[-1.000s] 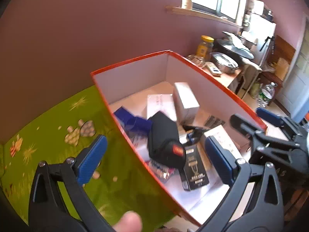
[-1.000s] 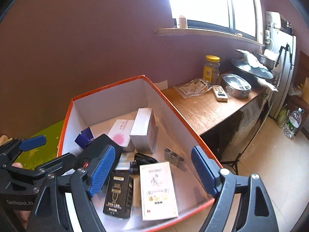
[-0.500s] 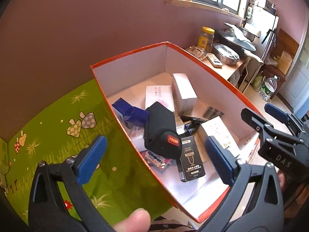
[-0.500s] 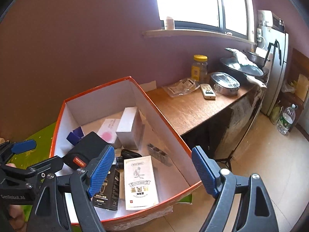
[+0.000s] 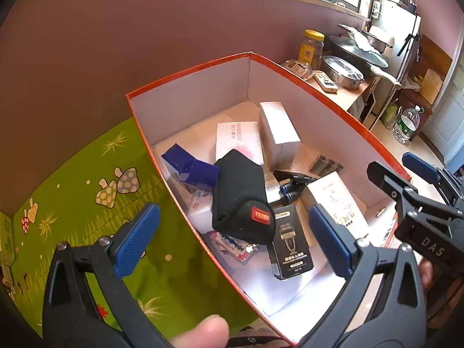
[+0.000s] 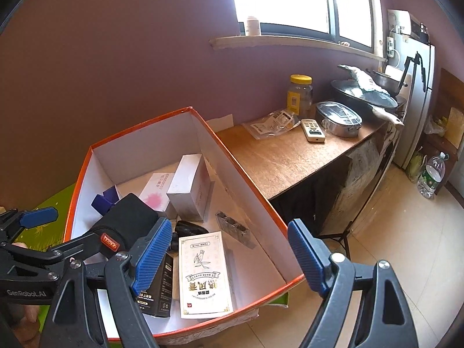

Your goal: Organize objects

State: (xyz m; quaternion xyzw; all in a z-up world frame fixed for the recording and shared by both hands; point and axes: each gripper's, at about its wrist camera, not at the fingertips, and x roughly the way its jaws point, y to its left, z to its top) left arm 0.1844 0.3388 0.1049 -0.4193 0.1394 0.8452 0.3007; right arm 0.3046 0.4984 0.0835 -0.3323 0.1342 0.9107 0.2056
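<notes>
One orange box point(image 5: 333, 107) holds three white cartons point(image 5: 278, 133), one black pouch point(image 5: 240, 191).

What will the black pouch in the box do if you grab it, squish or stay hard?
The black pouch looks like padded fabric, so it would probably squish a little. It lies propped on other boxes, so pushing may slide it off.

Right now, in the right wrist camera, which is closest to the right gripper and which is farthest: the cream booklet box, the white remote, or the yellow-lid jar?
1. The cream booklet box, in the orange box, just left of the right gripper.
2. The white remote, farther back on the wooden counter.
3. The yellow-lid jar, behind the remote by the wall.
</notes>
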